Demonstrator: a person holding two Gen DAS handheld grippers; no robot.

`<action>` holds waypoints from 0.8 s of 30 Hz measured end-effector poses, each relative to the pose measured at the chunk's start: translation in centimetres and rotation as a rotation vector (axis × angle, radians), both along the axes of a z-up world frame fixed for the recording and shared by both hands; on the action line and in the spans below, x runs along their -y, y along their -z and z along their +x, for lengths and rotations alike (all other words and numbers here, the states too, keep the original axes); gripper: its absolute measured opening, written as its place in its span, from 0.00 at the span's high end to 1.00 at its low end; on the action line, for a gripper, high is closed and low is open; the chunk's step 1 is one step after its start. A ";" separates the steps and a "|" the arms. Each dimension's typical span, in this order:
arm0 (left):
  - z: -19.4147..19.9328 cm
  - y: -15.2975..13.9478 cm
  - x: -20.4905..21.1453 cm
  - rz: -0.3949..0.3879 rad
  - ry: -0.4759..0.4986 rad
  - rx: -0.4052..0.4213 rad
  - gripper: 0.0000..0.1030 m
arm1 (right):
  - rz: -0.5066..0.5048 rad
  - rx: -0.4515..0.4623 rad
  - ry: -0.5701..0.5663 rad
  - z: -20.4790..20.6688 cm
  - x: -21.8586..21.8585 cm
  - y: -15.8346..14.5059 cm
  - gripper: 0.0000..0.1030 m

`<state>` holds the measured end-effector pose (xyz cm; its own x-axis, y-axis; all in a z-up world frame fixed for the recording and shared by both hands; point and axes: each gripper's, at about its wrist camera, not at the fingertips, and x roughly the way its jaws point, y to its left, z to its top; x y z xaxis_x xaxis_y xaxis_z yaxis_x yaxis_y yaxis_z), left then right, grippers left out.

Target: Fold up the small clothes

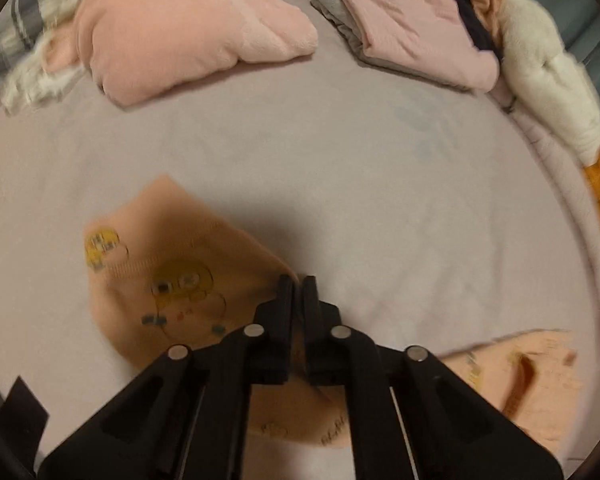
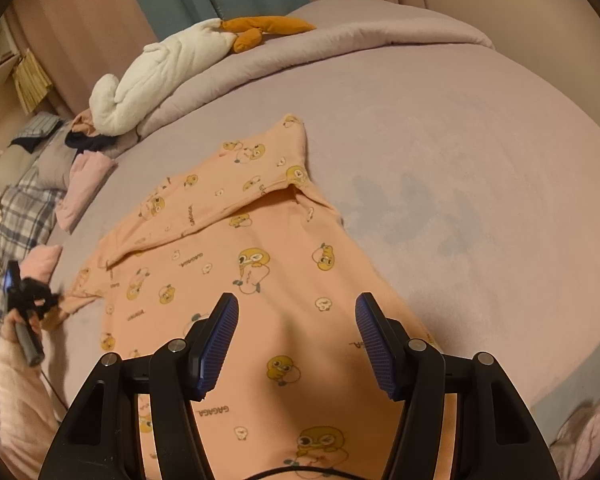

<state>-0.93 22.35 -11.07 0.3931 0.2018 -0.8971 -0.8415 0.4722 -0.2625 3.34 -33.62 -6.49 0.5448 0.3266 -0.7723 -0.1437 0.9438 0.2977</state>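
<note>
left tool (image 1: 297, 285) pinching peach shirt (image 2: 260, 280) sleeve | right tool (image 2: 296, 340) agape above shirt | goose plush (image 2: 160, 68)

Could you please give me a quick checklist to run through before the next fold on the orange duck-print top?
1. Left gripper shut on the sleeve: ok, the jaws are closed with fabric running between them.
2. Right gripper ready to grasp: ok, open above the duck-print top, holding nothing.
3. Top lying flat on the bed: not ok, the upper part is already folded over and the body shows a ridge.
4. Landing area free: ok, the plush goose and the folded pink garment lie apart from the top.
5. Grip depth on the sleeve: cannot tell, the left view is blurred.
</note>
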 end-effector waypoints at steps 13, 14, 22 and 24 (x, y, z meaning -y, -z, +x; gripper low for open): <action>-6.6 -4.6 1.1 -0.049 -0.031 0.218 1.00 | 0.018 0.021 -0.038 1.0 -1.1 -0.3 0.41; -6.2 -4.7 1.2 -0.059 -0.030 0.219 0.99 | 0.018 0.021 -0.039 0.9 -1.1 -0.3 0.41; -0.3 -2.0 -0.5 -0.082 -0.011 0.084 0.77 | 0.019 0.000 -0.004 -0.2 -0.1 0.1 0.41; 0.7 -0.6 -0.7 -0.084 -0.009 0.011 0.77 | 0.014 0.000 0.009 -0.4 0.2 0.0 0.41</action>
<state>-0.25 23.06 -10.42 0.4017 0.1296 -0.9066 -0.8424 0.4405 -0.3103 2.99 -33.79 -6.50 0.5477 0.3324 -0.7679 -0.1354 0.9408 0.3106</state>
